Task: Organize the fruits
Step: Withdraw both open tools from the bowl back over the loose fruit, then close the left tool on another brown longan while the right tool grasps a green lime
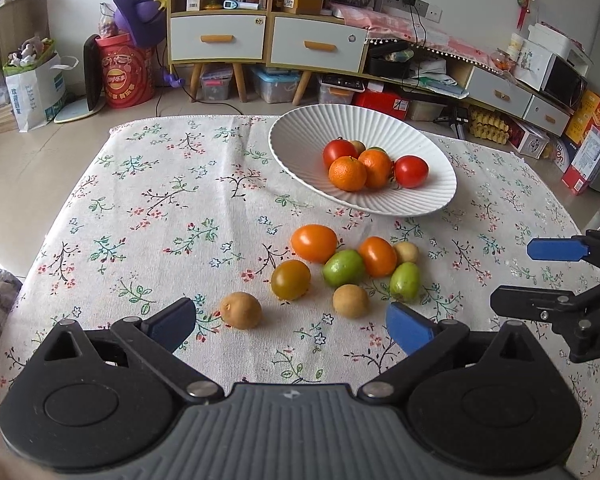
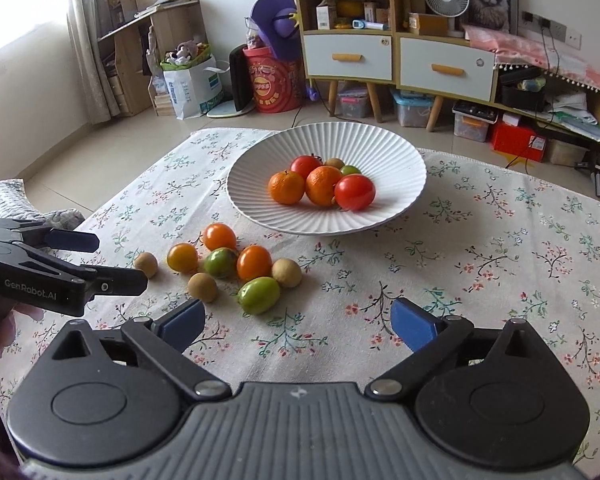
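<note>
Hovering low over the floral-clothed counter (image 1: 140, 208), jaws released, empty; facing loose small round fruits (image 1: 342, 268) and ribbed white bowl (image 1: 300, 136).

We counted one white ribbed plate (image 1: 300, 136), upper right of centre. In it lay two red tomatoes (image 1: 411, 171), two mandarins (image 1: 347, 173), and two fruits mostly hidden behind. Below it, on the cloth, we counted three orange tomatoes (image 1: 314, 243), two green jujubes (image 1: 343, 267) and three brown longans (image 1: 240, 310). Two grippers (image 1: 292, 326) were visible.
</note>
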`<state>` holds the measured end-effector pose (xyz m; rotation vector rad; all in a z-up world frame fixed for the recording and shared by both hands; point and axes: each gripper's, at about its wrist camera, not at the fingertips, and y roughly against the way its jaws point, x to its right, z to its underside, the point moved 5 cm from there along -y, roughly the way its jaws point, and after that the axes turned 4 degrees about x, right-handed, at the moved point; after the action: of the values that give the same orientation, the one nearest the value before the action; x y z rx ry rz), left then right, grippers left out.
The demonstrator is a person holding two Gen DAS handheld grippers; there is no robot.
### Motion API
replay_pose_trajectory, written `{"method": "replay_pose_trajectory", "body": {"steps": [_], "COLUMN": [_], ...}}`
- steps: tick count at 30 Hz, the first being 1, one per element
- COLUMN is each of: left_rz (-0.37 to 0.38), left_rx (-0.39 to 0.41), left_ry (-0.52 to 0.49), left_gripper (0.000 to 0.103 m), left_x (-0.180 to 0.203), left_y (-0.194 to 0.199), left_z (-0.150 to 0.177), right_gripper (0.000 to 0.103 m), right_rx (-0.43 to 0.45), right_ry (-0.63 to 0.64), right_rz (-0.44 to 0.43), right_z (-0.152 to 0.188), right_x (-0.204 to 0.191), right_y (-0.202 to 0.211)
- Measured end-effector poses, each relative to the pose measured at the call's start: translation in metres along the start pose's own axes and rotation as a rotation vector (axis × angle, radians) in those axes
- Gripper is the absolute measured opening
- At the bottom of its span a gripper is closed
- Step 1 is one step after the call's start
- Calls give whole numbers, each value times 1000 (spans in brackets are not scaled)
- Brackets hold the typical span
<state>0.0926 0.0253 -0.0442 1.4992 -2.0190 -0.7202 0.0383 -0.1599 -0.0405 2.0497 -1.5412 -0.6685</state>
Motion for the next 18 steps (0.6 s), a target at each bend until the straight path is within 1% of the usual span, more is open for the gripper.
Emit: {"method": "replay_pose_trajectory", "body": {"steps": [7,11,18], "left_rz": [1,-13,-29], "left_rx": [22,33,56], "left_ry": [-47,-70,-78], "left_gripper": [96,96,96], "left_x": [-2,-8,-18], "left_y": [-3,-8,-14], "left_z": [12,23,36], "right_gripper": [100,100,100], "right_rx": [-9,-15,-24], "right_ry": [36,42,54], "right_rz": [9,19,38], "right_z": [13,19,25], "right_x": [-11,-12,-15], "right_y": [-9,-17,-32]}}
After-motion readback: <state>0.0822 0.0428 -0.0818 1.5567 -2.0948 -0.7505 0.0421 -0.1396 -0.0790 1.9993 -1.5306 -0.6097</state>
